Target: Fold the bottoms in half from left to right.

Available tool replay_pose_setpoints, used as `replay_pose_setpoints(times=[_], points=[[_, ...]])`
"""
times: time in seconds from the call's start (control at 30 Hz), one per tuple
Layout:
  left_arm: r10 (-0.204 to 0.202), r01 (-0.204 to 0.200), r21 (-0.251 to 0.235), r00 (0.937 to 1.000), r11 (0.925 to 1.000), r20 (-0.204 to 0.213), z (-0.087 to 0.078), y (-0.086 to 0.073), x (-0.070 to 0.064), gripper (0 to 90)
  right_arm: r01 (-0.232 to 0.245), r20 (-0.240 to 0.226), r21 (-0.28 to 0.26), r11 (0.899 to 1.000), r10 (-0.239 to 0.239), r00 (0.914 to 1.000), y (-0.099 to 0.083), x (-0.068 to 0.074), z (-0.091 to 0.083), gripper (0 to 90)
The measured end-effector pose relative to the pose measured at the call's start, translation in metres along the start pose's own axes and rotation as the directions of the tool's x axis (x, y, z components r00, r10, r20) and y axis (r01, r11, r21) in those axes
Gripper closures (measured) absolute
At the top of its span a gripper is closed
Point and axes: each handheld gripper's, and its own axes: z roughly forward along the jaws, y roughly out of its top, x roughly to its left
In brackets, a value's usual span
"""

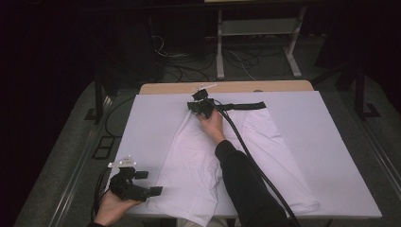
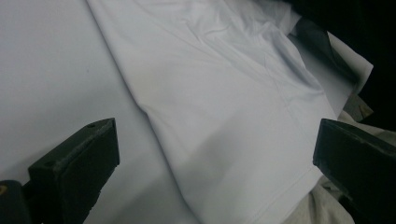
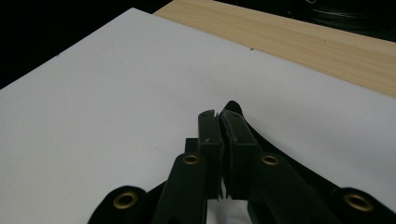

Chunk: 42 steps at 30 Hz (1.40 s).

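The right gripper (image 3: pixel 219 119) had its jaws pinched tight together on the black waistband (image 1: pixel 243 106) at the far end of the table, and a sliver of black fabric poked out past the tips in the right gripper view. What sat between the pads was hard to make out there; the jaws covered it. Down at the near left corner the left gripper (image 1: pixel 156 190) was released, jaws spread wide and apart from the cloth, just off the near left hem of the white trousers (image 1: pixel 198 161). Those trousers lay flat down the middle of the white sheet (image 1: pixel 331 142), waist far, legs fanning toward the near edge. The person's dark sleeve (image 1: pixel 246 184) hid much of the garment's centre, and one leg end ran off the table's near edge. The wooden tabletop (image 1: pixel 265 87) showed along the far side. No label or writing could be read anywhere.
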Motion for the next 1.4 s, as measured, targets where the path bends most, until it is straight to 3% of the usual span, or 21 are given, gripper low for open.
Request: replay_pose_setpoints(times=[0.5,0.6,0.83,1.17,1.23,1.33,1.37,1.4], points=[[-0.025,0.023,0.063,0.9990,0.9977,0.036,-0.007,-0.020,-0.002,0.0,-0.001,0.004,-0.001,1.000,0.001,1.0000,0.001,0.000,-0.001,85.5],[-0.034,0.031,0.064,0.9981,0.9975,0.051,-0.008,-0.023,-0.003,3.5,0.001,0.004,-0.001,1.000,-0.001,1.0000,0.000,0.000,-0.001,85.5],[-0.063,0.055,0.091,0.9944,0.9944,0.085,-0.008,-0.027,-0.002,14.0,0.004,0.007,-0.003,1.000,-0.004,1.0000,0.000,0.000,-0.002,85.5],[-0.064,0.052,0.106,0.9922,0.9930,0.107,-0.007,-0.030,-0.001,28.0,0.005,0.008,-0.004,1.000,-0.005,1.0000,0.001,-0.001,-0.003,85.5],[-0.072,0.059,0.109,0.9908,0.9923,0.115,-0.007,-0.031,0.000,36.7,0.008,0.008,-0.004,1.000,-0.008,0.9999,0.001,-0.001,-0.003,85.5],[-0.075,0.062,0.116,0.9904,0.9913,0.115,-0.006,-0.031,0.001,42.1,0.007,0.007,-0.006,1.000,-0.007,1.0000,0.001,-0.001,-0.003,85.5],[-0.073,0.059,0.119,0.9908,0.9911,0.114,-0.006,-0.031,0.001,49.2,0.004,0.007,-0.006,1.000,-0.004,1.0000,0.001,-0.001,-0.003,85.5],[-0.069,0.054,0.122,0.9907,0.9911,0.118,-0.005,-0.031,0.001,49.2,0.004,0.007,-0.006,1.000,-0.004,1.0000,0.001,-0.001,-0.003,85.5]])
